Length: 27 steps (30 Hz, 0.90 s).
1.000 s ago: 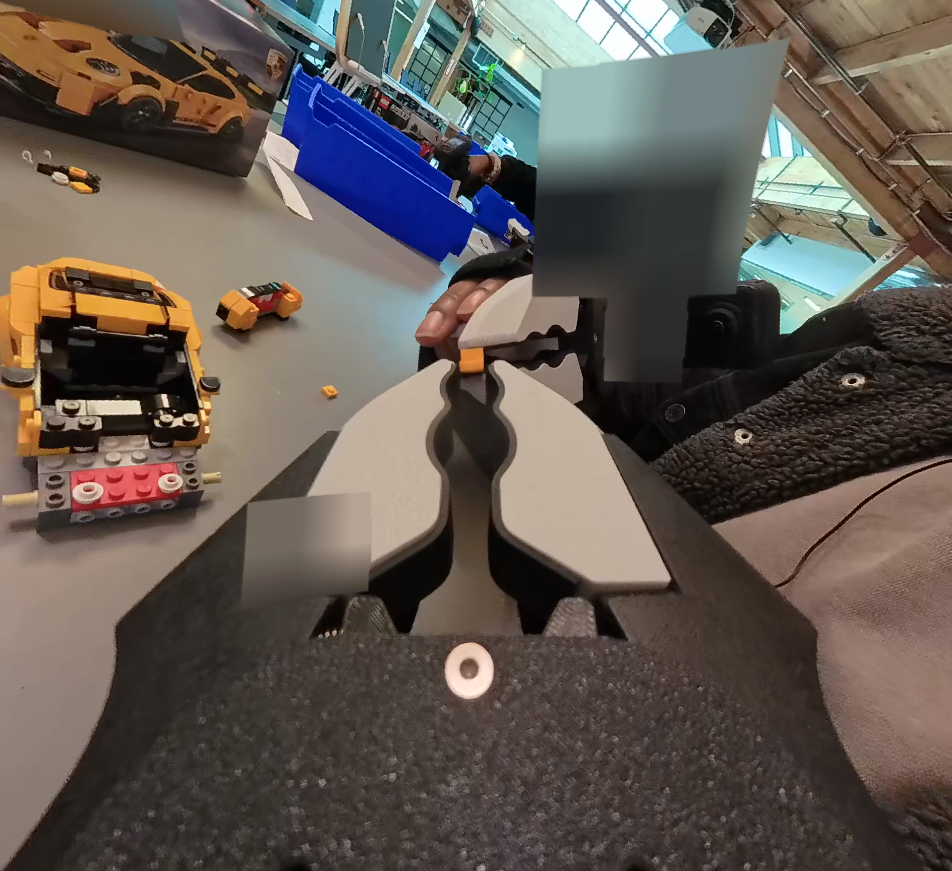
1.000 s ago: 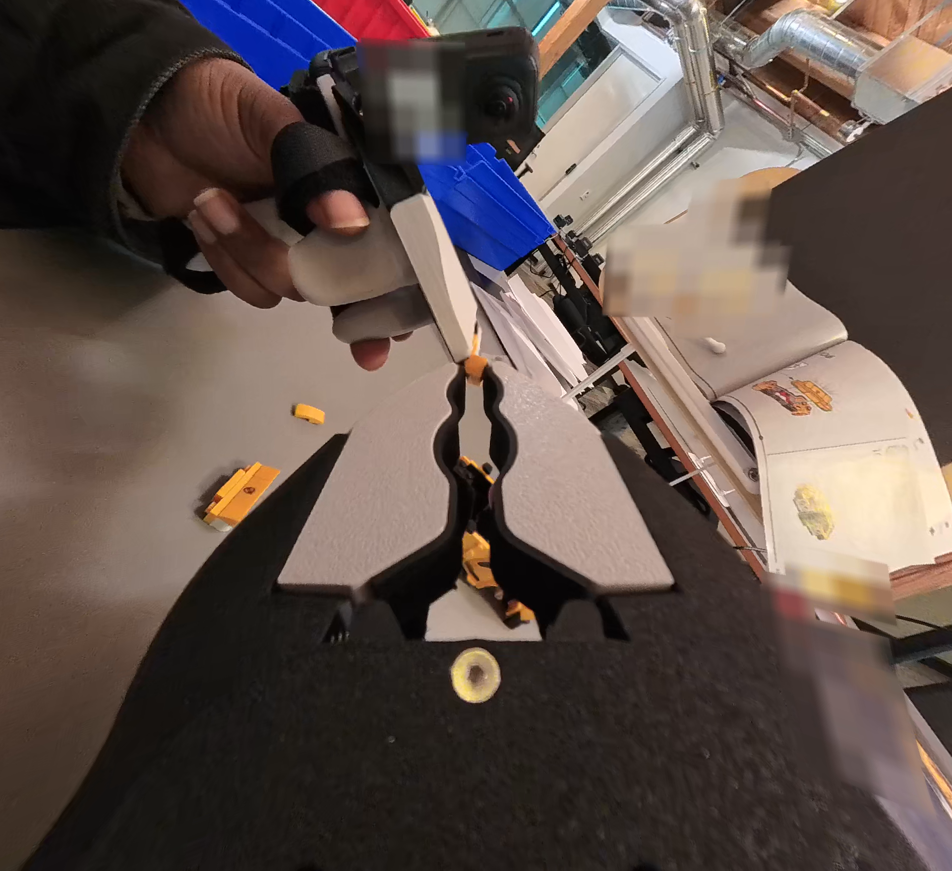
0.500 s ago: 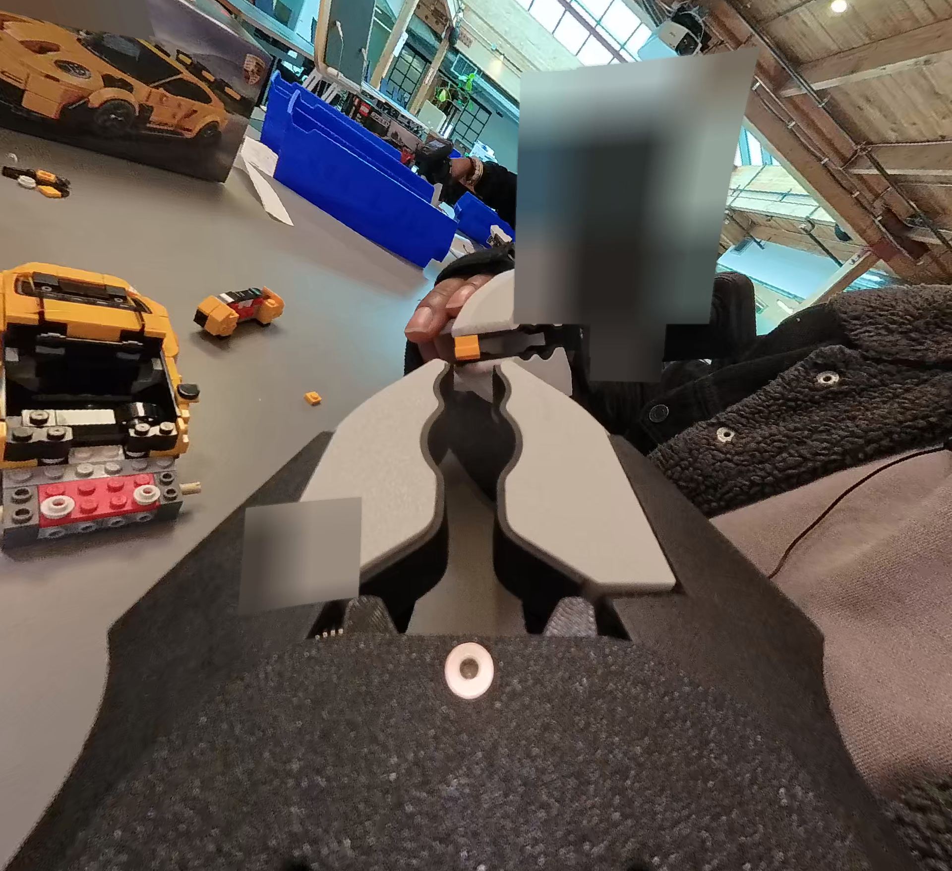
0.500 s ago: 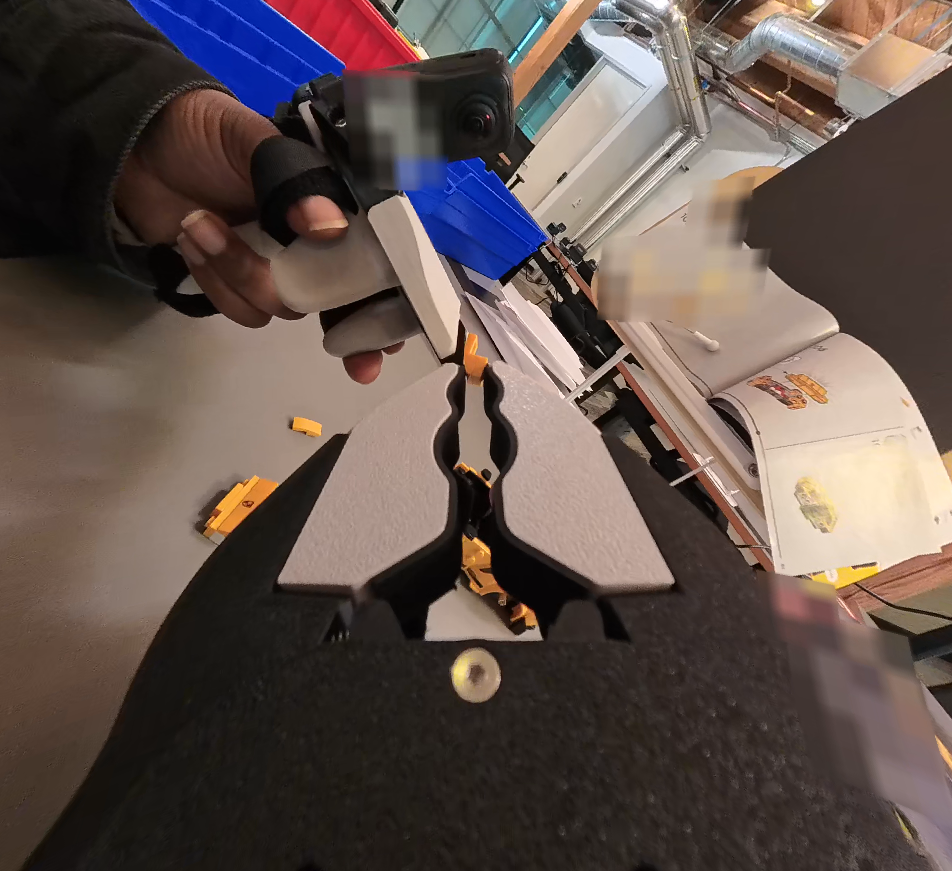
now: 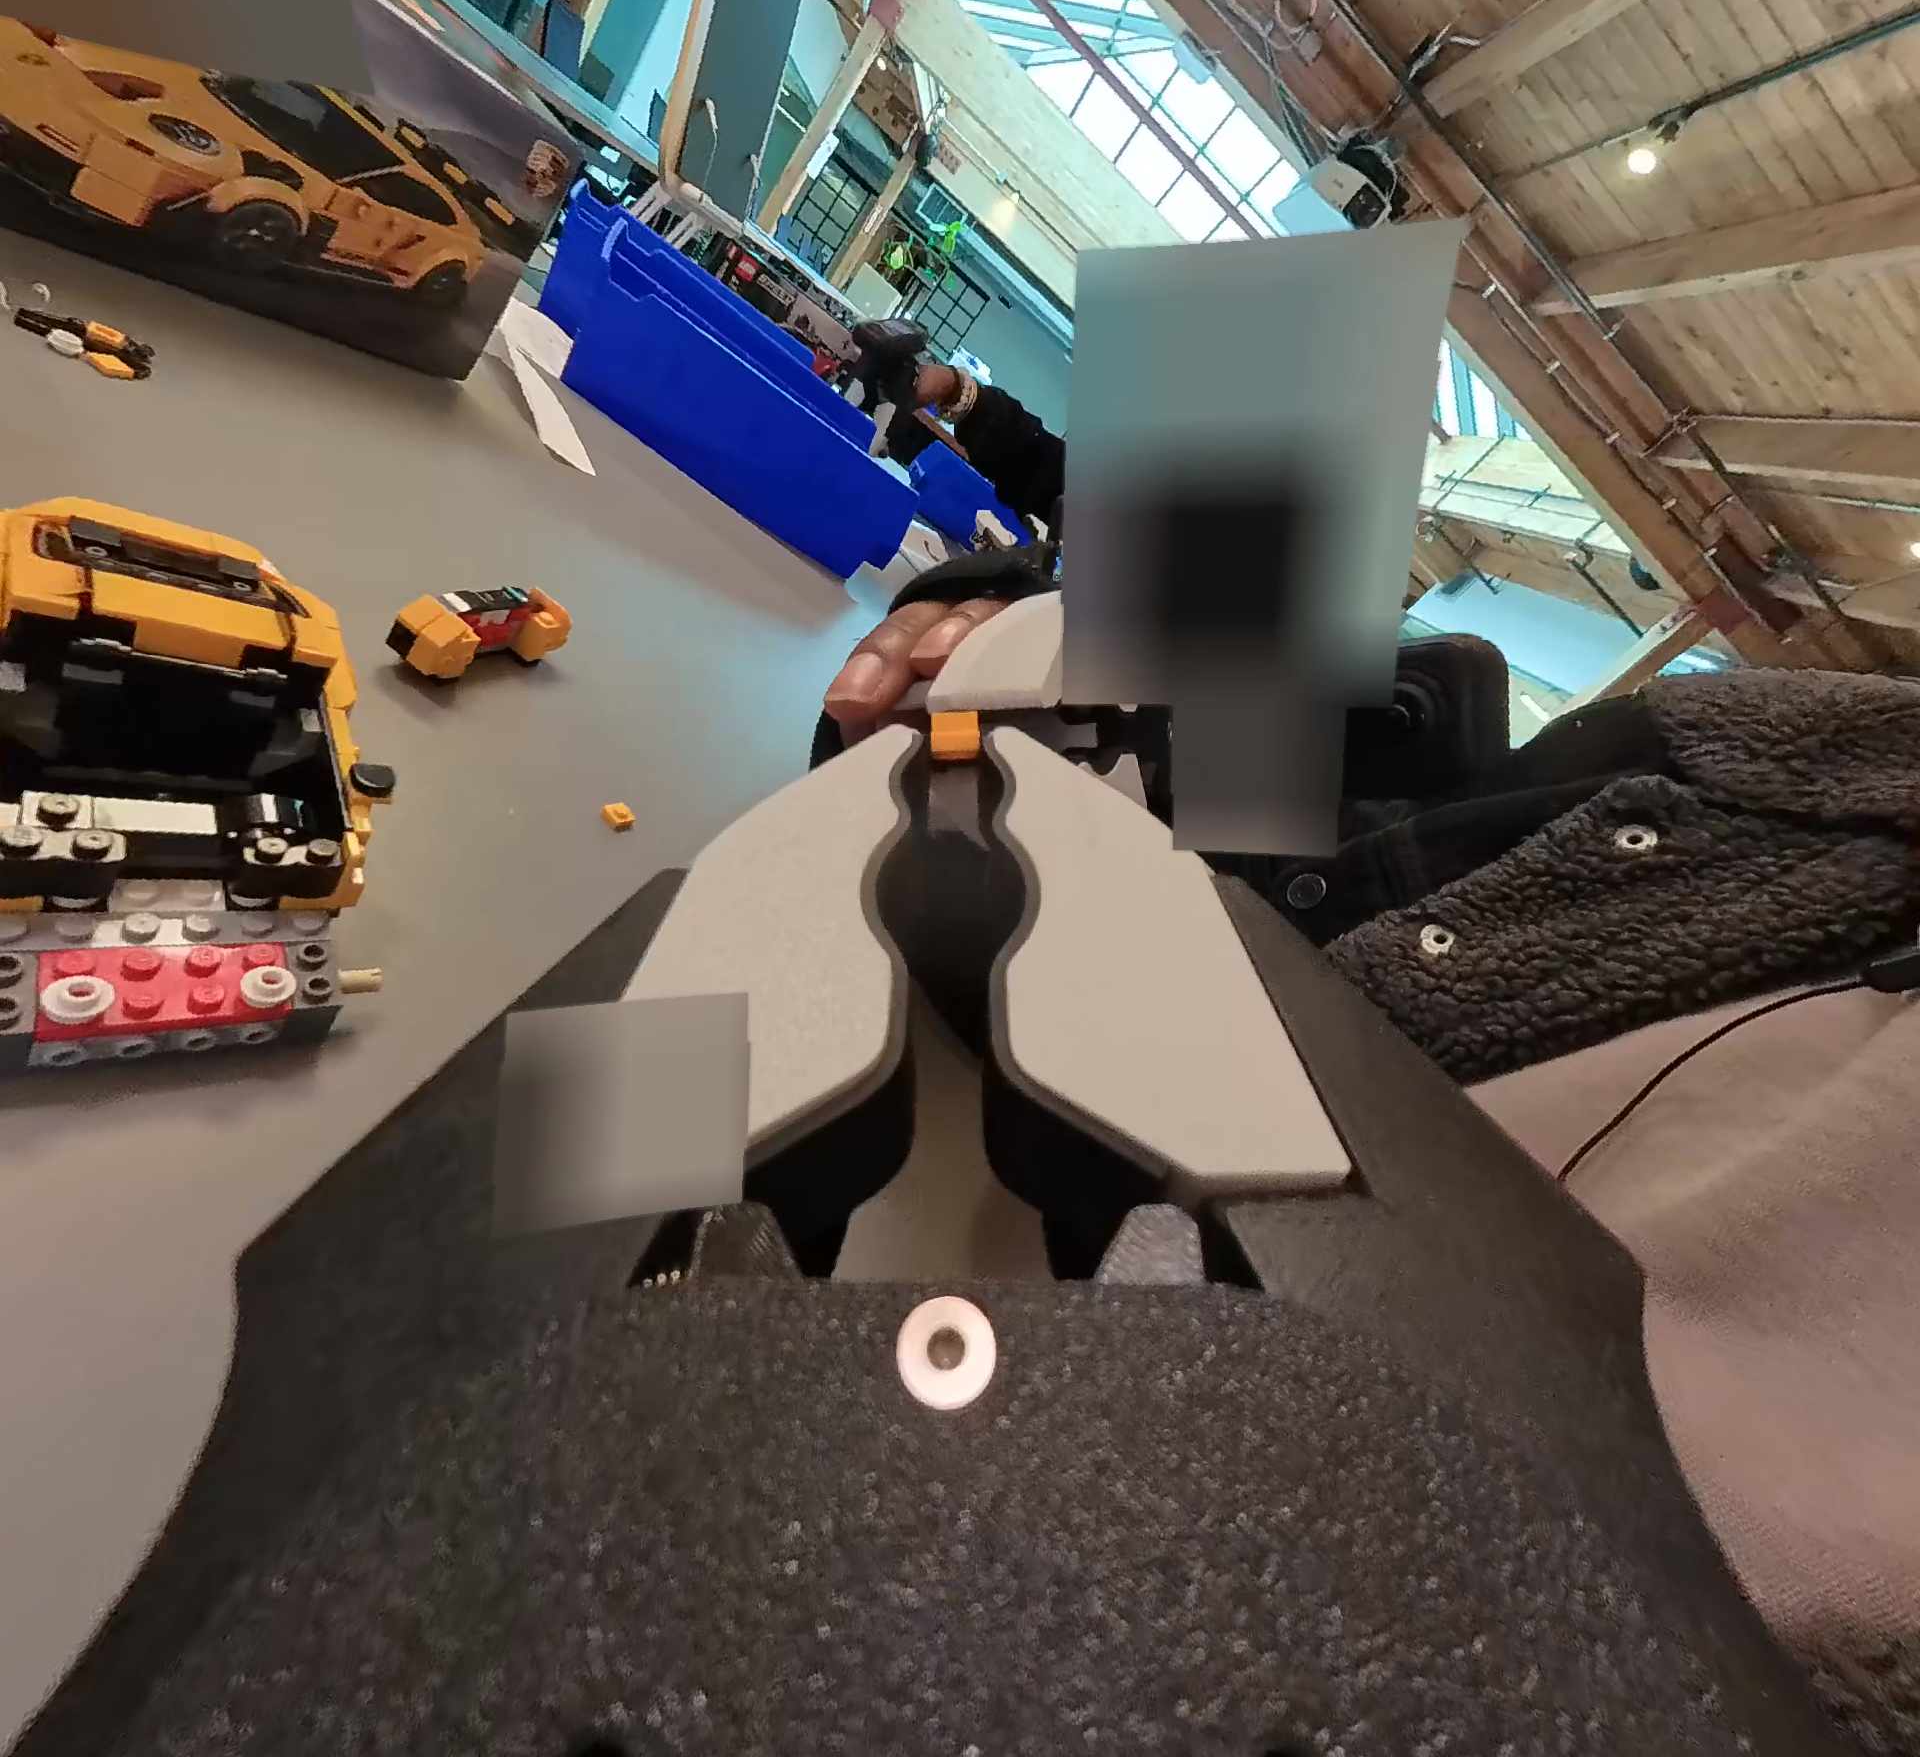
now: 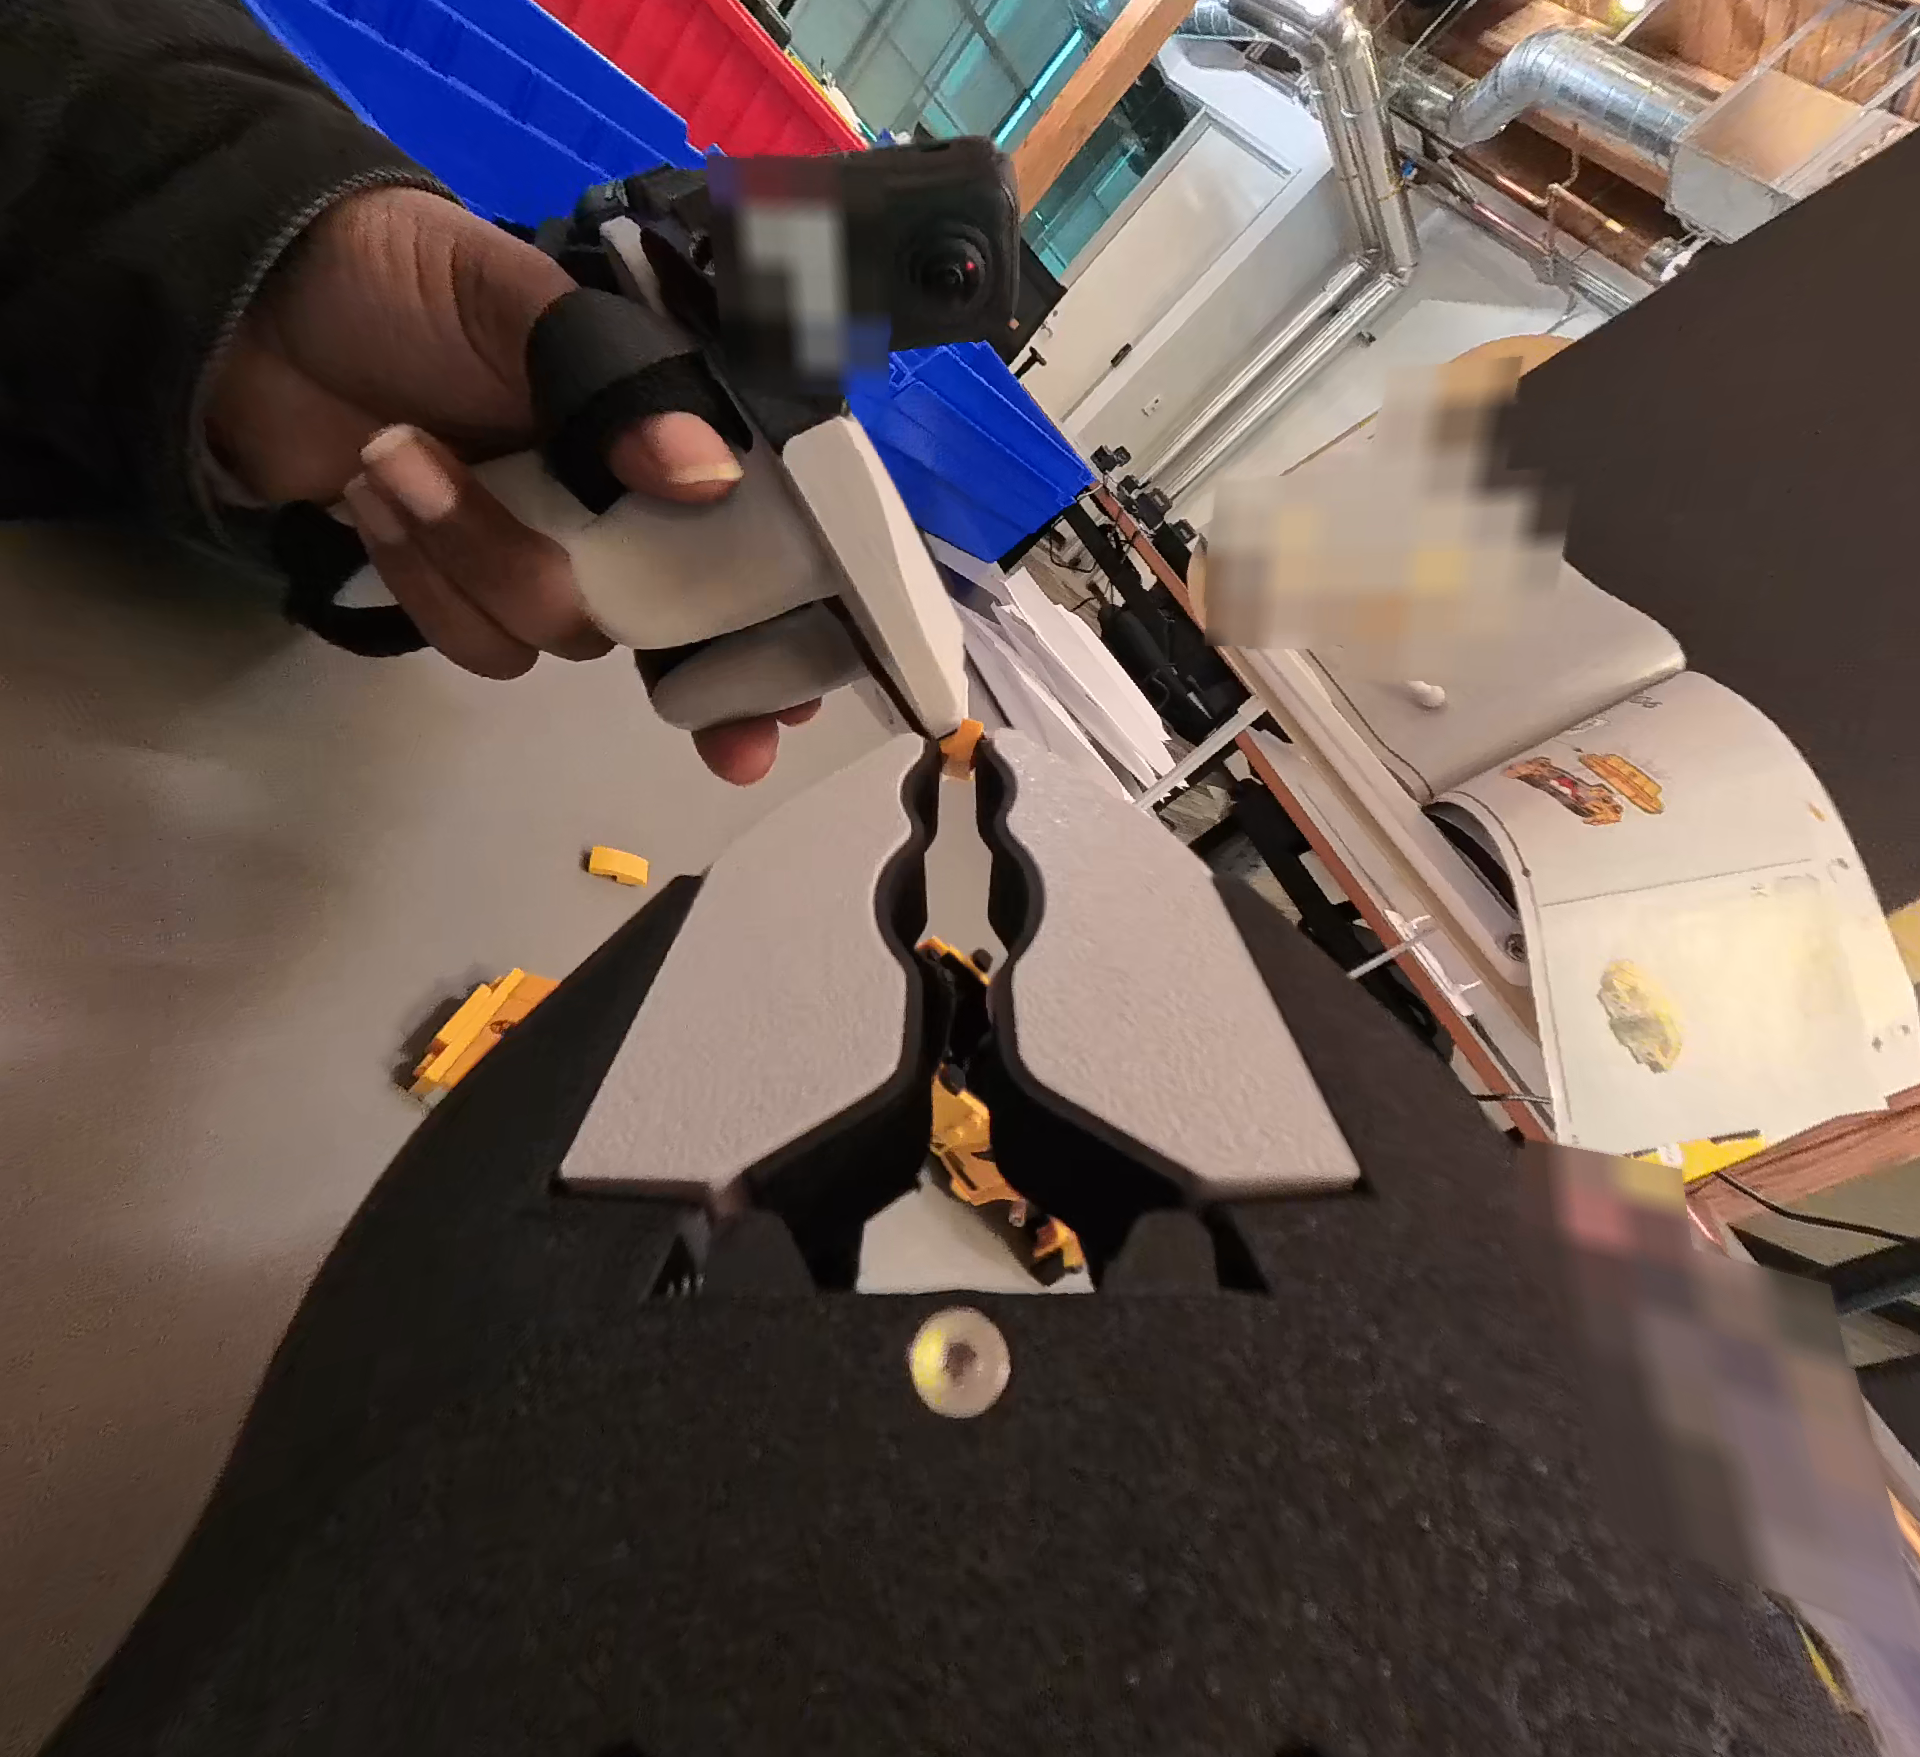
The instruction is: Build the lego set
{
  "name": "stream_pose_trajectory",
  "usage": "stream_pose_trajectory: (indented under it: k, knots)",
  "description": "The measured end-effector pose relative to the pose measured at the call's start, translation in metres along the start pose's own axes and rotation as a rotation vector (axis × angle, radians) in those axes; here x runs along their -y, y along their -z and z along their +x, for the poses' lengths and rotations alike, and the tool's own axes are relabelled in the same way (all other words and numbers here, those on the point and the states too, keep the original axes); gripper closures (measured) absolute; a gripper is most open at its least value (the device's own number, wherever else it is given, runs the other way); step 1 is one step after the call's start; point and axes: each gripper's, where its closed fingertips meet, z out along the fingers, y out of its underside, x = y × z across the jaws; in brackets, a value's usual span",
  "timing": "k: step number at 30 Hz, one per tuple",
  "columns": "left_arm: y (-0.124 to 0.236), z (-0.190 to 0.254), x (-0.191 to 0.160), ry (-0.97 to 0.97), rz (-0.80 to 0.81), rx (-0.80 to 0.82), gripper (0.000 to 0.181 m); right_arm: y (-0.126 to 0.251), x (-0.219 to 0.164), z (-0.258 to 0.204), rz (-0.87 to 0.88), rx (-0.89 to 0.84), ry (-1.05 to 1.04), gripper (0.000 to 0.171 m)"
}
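Both tools meet tip to tip above the desk (image 5: 644,585), at frame centre in each view. The left tool (image 5: 953,739) is pinched on a small orange brick (image 5: 953,737); the right tool (image 6: 958,751) is narrowed on that brick (image 6: 960,743) too. The half-built car (image 5: 156,751) sits at the left edge of the left view, with a small sub-assembly (image 5: 480,632) near it and the box (image 5: 239,180) at upper left. Loose yellow pieces (image 6: 473,1032) lie at lower left of the right view.
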Motion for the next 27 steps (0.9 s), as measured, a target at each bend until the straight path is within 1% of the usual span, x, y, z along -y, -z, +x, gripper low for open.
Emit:
stream_pose_trajectory:
  k: [2,8,14,17,19,21,24,27]
  knots:
    - [0.000,0.000,0.000,-0.008,-0.002,0.007,0.173,-0.001,0.000,0.000,-0.001,-0.007,0.004,0.165]
    - [0.003,-0.002,-0.003,-0.145,-0.077,0.082,0.173,-0.002,-0.001,-0.004,-0.007,0.002,0.011,0.164]
    - [0.008,-0.010,-0.013,-0.259,-0.223,0.152,0.173,-0.004,-0.008,-0.015,-0.041,0.062,0.033,0.162]
    - [0.013,-0.018,-0.019,-0.366,-0.316,0.222,0.173,-0.005,-0.013,-0.022,-0.064,0.102,0.045,0.162]
    - [0.023,-0.030,-0.023,-0.485,-0.414,0.312,0.173,-0.005,-0.020,-0.027,-0.091,0.140,0.026,0.161]
    - [0.034,-0.038,-0.034,-0.567,-0.554,0.374,0.173,-0.005,-0.026,-0.027,-0.112,0.171,-0.018,0.161]
    - [0.058,-0.051,-0.056,-0.607,-0.811,0.442,0.173,-0.003,-0.036,-0.025,-0.155,0.205,-0.071,0.162]
    - [0.082,-0.053,-0.076,-0.590,-1.061,0.438,0.173,0.000,-0.047,-0.021,-0.209,0.219,-0.093,0.163]
